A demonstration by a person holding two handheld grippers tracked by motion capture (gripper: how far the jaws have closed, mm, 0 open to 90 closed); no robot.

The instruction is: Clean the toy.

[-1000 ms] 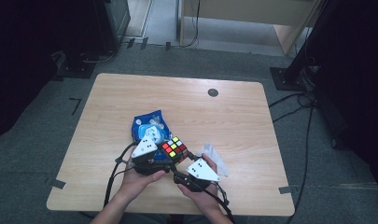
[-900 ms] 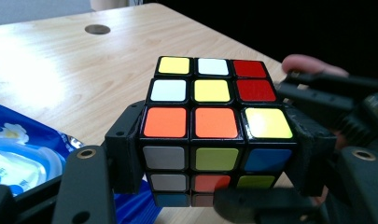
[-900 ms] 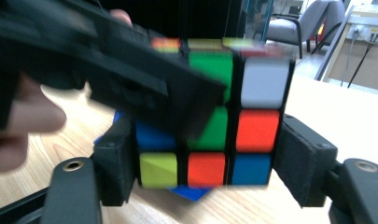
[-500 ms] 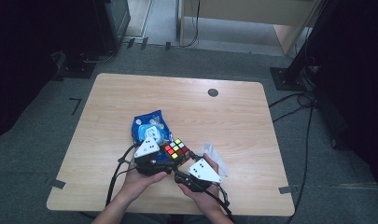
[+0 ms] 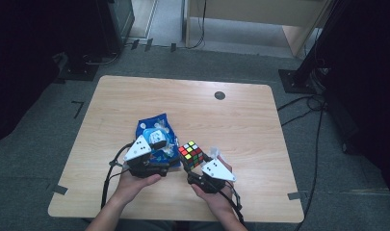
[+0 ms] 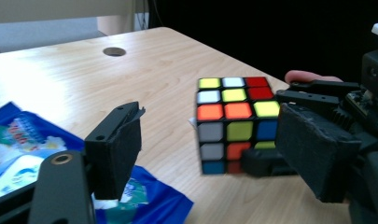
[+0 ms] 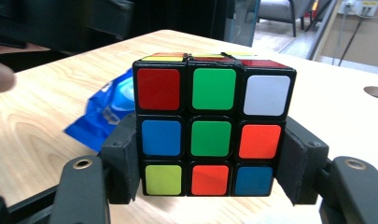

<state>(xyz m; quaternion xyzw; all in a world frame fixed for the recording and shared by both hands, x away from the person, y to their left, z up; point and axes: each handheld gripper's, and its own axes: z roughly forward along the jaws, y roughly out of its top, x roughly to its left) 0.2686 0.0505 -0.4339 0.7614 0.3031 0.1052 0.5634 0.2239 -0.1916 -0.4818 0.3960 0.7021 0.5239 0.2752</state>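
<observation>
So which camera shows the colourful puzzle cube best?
The right gripper view: the scrambled colourful puzzle cube sits close and sharp, one face square-on. The left gripper view shows it angled, partly hidden; the high view shows it tiny.

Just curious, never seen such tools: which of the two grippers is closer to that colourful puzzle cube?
Right. The right gripper clamps the cube between its jaws. The left gripper stands beside it, apart, jaws just opened, over the blue packet.

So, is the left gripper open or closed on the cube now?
Open. The left gripper has just been opening; its jaws stand apart and grip nothing, while the right gripper clamps the cube.
</observation>
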